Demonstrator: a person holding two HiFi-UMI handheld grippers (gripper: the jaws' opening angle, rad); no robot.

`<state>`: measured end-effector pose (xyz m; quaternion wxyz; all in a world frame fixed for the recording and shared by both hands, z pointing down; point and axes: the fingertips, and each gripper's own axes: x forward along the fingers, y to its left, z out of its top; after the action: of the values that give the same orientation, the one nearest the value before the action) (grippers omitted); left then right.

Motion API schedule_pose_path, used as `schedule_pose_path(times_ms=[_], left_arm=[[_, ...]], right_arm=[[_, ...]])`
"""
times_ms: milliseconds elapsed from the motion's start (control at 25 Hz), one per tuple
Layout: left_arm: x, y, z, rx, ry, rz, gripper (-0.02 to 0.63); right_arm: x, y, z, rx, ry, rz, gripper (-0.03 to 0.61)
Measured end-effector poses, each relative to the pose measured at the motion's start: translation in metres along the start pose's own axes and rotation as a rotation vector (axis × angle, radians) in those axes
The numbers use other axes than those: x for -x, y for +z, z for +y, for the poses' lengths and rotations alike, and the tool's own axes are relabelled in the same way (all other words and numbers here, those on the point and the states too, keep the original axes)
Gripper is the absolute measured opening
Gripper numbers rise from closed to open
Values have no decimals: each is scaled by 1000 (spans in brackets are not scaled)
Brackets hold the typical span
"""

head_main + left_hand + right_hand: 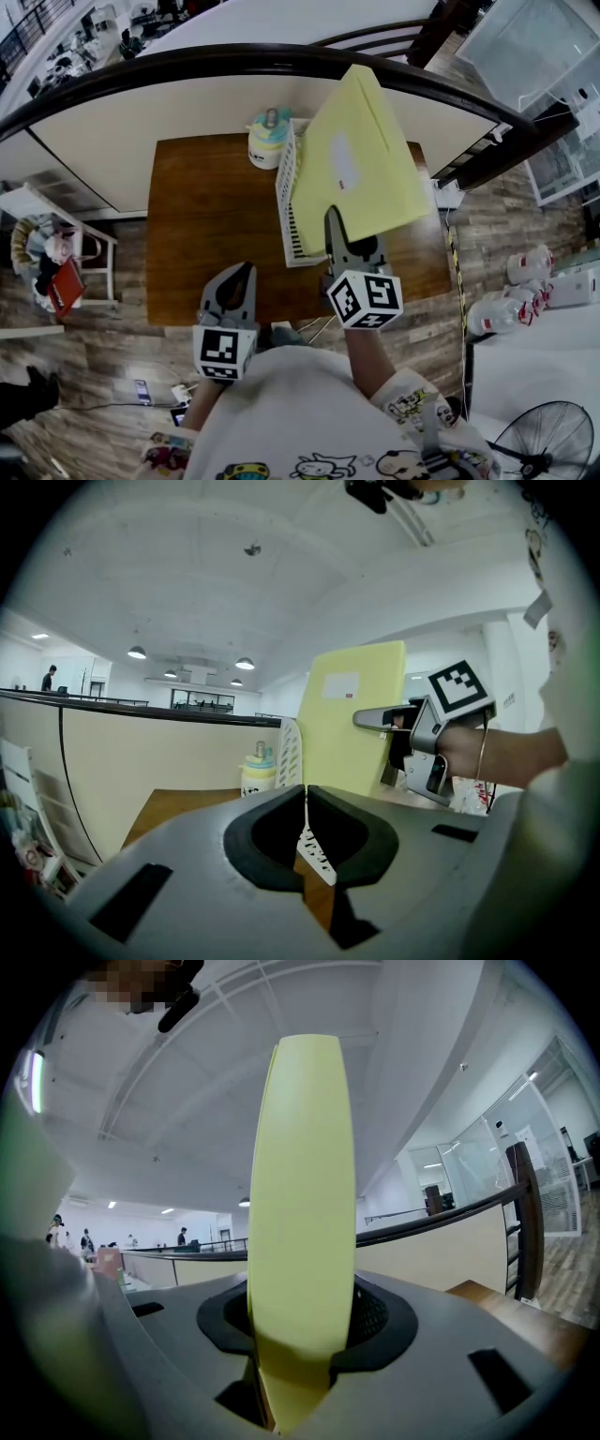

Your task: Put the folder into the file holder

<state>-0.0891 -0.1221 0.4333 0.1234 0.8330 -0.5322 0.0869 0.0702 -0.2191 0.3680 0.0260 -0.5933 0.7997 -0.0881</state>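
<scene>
Open-plan office: glass partitions, ceiling lamps, desks beyond railing.

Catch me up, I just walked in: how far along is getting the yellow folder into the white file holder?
Done: the flat yellow folder is picked up, clamped in the right gripper. In hand: it hangs tilted over the white slatted file holder on the brown wooden table, apparently not seated yet. Remaining: lower it in and release. The left gripper is shut and empty.
</scene>
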Motion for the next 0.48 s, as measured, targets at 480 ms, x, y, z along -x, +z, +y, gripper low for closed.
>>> schedule_pose_path(times_ms=[480], left_arm=[[-5,-9,6,11,2,31,11]], right_arm=[[-3,-23,-1,-1,-11,7,170]])
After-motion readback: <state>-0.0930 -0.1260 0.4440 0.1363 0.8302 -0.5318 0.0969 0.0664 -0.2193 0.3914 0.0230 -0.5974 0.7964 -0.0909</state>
